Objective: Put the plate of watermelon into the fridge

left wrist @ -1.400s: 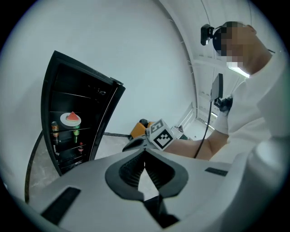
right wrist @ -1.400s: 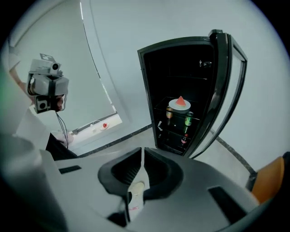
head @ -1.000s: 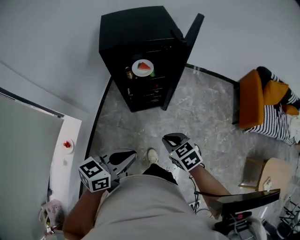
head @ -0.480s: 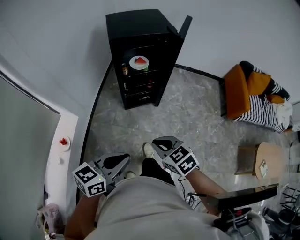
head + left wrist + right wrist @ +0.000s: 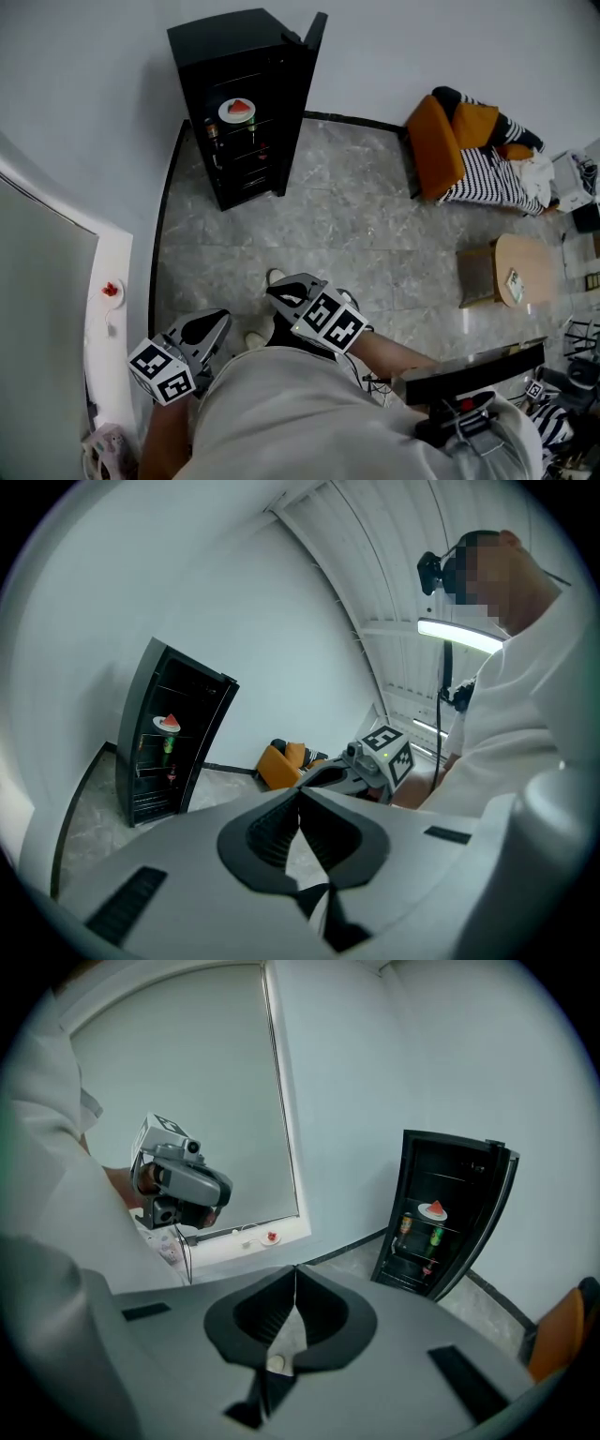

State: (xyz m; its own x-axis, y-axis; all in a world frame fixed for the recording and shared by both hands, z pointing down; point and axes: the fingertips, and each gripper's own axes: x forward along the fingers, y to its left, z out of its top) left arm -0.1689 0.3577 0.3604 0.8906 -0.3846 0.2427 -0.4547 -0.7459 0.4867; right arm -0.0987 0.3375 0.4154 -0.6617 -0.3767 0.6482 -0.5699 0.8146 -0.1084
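The white plate of watermelon [image 5: 238, 110] rests on an upper shelf inside the black fridge [image 5: 216, 42], whose door [image 5: 307, 66] stands open. It also shows as the plate [image 5: 170, 724] in the left gripper view and the plate [image 5: 432, 1211] in the right gripper view. Both grippers are held low by the person's body, far from the fridge. My left gripper [image 5: 223, 319] is shut and empty, its jaws meeting at the tip [image 5: 300, 790]. My right gripper [image 5: 274, 290] is shut too, with nothing between its jaws [image 5: 295, 1269].
Bottles stand on the fridge shelves below the plate. A white window sill [image 5: 108, 323] at the left carries a small dish with red pieces [image 5: 111, 291]. An orange chair with striped cloth [image 5: 459, 141] and a low round table [image 5: 522, 272] stand at the right. Marble floor lies between.
The fridge has slid left and farther off in the head view. Both grippers have drifted left and lower with the body, still shut. The plate stays on its shelf.
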